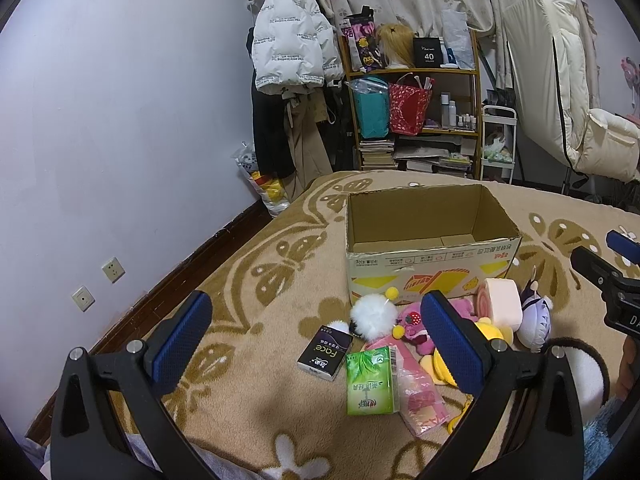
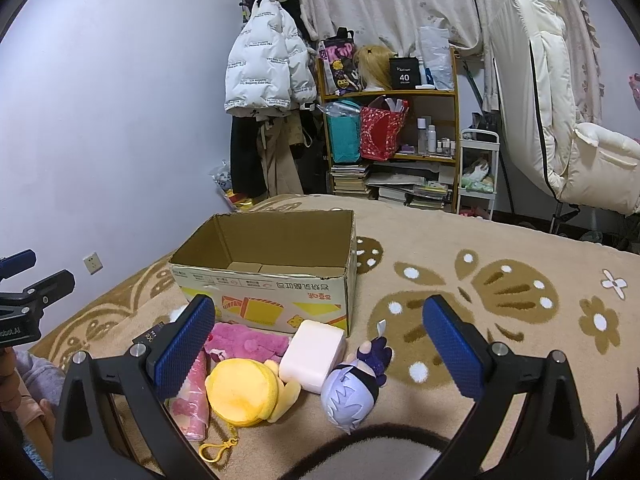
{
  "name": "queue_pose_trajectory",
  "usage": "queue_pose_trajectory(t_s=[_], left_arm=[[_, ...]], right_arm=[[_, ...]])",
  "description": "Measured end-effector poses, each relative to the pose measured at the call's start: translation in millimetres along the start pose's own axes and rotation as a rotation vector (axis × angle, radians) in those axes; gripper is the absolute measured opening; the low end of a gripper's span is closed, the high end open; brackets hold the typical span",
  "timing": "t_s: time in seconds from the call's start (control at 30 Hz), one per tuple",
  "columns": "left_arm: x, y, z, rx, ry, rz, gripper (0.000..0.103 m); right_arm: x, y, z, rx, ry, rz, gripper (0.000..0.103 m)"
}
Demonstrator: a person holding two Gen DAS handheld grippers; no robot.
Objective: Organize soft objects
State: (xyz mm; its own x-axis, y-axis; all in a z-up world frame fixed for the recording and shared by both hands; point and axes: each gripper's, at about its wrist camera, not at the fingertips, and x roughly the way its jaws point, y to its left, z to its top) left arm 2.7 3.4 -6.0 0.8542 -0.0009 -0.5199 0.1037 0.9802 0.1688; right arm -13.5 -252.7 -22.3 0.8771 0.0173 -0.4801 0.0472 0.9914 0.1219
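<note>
Left gripper hung spread wide, gripping nothing. Right gripper likewise gaped, nothing pinched. Cardboard box stood open at twelve o'clock on the blanket. Heaped just before it: white pompom, pink plush, yellow plush, pale foam block, purple-haired doll. Green tissue pack at six o'clock.

One cardboard box is counted on the bed. Three tissue packs are seen: one black, one green, one pink. Five soft toys are counted: white pompom, pink plush, yellow plush, pink roll cushion, purple-haired doll.
</note>
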Motion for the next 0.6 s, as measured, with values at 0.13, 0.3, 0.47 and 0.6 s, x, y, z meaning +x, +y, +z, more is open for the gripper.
queue_pose_trajectory(t_s=[0.13, 0.3, 0.47, 0.6], left_arm=[[0.0, 0.0, -0.1, 0.000, 0.000, 0.000, 0.103], [0.2, 0.0, 0.1, 0.000, 0.001, 0.000, 0.103], [0.0, -0.2, -0.1, 0.000, 0.001, 0.000, 0.103], [0.3, 0.0, 0.3, 0.000, 0.001, 0.000, 0.103]], right_arm=[[0.2, 0.1, -0.1, -0.001, 0.000, 0.000, 0.103], [-0.3, -0.6, 0.1, 0.000, 0.003, -0.001, 0.103], [0.7, 0.6, -0.2, -0.002, 0.002, -0.001, 0.103], [-0.1, -0.3, -0.1, -0.002, 0.000, -0.002, 0.103]])
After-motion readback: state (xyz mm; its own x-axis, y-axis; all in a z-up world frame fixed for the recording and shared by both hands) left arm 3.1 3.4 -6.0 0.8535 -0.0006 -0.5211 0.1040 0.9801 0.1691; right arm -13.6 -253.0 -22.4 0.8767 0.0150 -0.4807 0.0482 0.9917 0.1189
